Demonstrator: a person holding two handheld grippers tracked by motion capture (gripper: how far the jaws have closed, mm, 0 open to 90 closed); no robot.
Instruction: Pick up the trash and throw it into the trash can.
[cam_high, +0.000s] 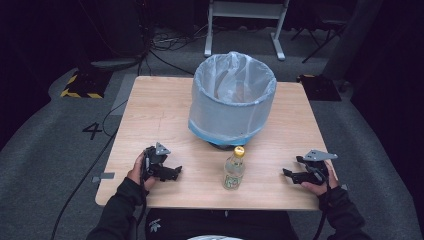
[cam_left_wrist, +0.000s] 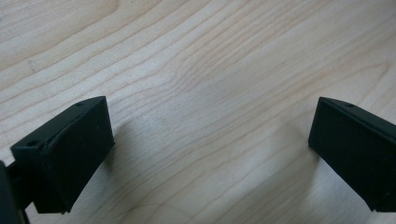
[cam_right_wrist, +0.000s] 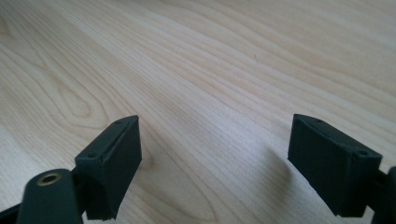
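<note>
High view: upright bottle (cam_high: 234, 169) between tools

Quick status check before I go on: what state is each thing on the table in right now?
Bottle: upright, capped, untouched, between the grippers.
Bin: upright, open-topped, lined with a plastic bag.
Left gripper: jaws wide apart, empty, low over the table.
Right gripper: jaws wide apart, empty, low over the table.

One legible marking is present: the numeral "4" (cam_high: 92, 130), dark on the grey floor (cam_high: 45, 150), to the left of the table (cam_high: 150, 105). The bottle (cam_high: 234, 168) carries a label; its print is too small to read. No other text is legible.
</note>
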